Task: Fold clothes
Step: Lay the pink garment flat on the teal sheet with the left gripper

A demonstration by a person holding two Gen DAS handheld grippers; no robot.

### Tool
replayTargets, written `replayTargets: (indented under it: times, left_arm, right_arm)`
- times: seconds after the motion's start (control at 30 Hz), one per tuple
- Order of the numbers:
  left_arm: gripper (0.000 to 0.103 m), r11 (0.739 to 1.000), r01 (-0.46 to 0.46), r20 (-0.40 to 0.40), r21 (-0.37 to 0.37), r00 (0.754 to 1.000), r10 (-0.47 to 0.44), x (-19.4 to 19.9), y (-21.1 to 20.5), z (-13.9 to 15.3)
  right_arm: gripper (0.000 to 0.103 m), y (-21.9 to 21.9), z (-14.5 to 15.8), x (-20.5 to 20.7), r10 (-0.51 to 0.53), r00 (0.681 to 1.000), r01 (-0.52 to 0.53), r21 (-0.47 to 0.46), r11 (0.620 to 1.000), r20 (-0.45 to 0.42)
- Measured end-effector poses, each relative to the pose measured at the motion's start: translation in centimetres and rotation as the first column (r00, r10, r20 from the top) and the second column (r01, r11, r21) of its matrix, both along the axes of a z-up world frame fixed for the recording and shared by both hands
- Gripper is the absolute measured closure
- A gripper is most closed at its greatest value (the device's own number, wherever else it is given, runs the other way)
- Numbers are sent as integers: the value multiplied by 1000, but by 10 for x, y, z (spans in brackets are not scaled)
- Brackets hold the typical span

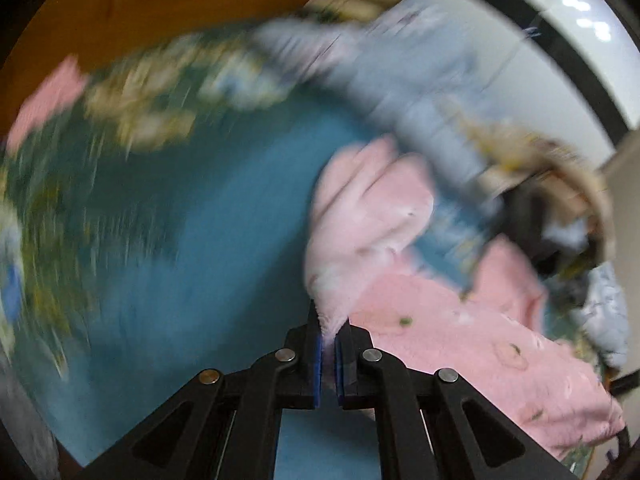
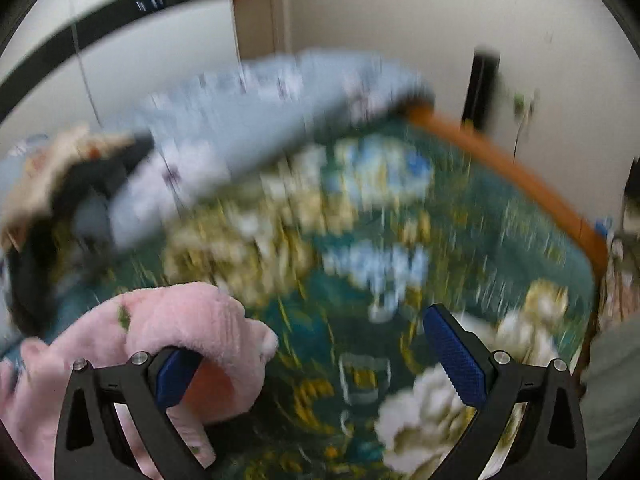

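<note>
A fluffy pink garment (image 1: 460,340) lies on the bed's teal flowered cover (image 1: 180,240). My left gripper (image 1: 329,328) is shut on a lifted fold of this pink garment, which bunches up above the fingers. In the right wrist view the pink garment (image 2: 180,328) drapes over the left finger (image 2: 176,376) of my right gripper (image 2: 316,360), which is wide open and grips nothing. Both views are blurred by motion.
A heap of other clothes, light blue (image 1: 420,92) and beige-brown (image 1: 552,176), lies along the far side of the bed; it shows in the right wrist view too (image 2: 248,120). An orange bed edge (image 2: 520,176) runs at the right. White walls stand behind.
</note>
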State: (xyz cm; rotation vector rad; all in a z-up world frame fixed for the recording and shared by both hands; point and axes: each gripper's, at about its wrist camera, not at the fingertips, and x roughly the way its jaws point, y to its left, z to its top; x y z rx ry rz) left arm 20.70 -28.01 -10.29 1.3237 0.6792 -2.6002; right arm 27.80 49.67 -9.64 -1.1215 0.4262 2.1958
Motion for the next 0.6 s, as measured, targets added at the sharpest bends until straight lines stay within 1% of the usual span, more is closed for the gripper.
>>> replayTargets:
  times: [0.07, 0.17, 0.23, 0.27, 0.33, 0.37, 0.4, 0.5, 0.53, 0.57, 0.6]
  left_arm:
    - [98, 1000, 0, 32, 3, 999, 0, 5, -1, -16]
    - [97, 1000, 1, 79, 7, 997, -1, 14, -3, -40]
    - [94, 1000, 1, 111, 10, 994, -2, 19, -4, -55]
    - [94, 1000, 1, 127, 11, 992, -2, 22, -4, -63]
    - [94, 1000, 1, 158, 14, 987, -3, 27, -5, -79]
    - [94, 1000, 1, 174, 16, 985, -3, 30, -6, -87]
    - [94, 1000, 6, 174, 15, 985, -8, 31, -6, -86]
    - [88, 1000, 24, 166, 14, 986, -25, 34, -6, -77]
    - [85, 999, 29, 163, 13, 986, -31, 35, -6, -73]
    - [84, 999, 35, 161, 13, 986, -37, 36, -6, -70]
    - [83, 999, 41, 158, 12, 986, -43, 37, -7, -67]
  right_arm:
    - [0, 3, -19, 1, -6, 998, 7, -27, 1000, 60]
    - [0, 8, -28, -1, 28, 995, -22, -60, 998, 92]
    - [0, 9, -30, -7, 95, 988, -84, -100, 992, 120]
    - [0, 9, -30, -9, 137, 982, -121, -120, 985, 134]
    - [0, 7, -28, -10, 227, 961, -205, -149, 967, 155]
    - [0, 5, -27, -9, 267, 950, -244, -148, 958, 163]
    - [0, 3, -27, -8, 305, 936, -282, -148, 948, 174]
    - [0, 9, -20, 0, 380, 897, -355, -144, 924, 227]
    - [0, 15, -17, 3, 376, 894, -355, -125, 926, 244]
    - [0, 22, -12, 7, 361, 898, -345, -107, 933, 253]
    - [0, 30, -5, 12, 328, 911, -315, -92, 945, 248]
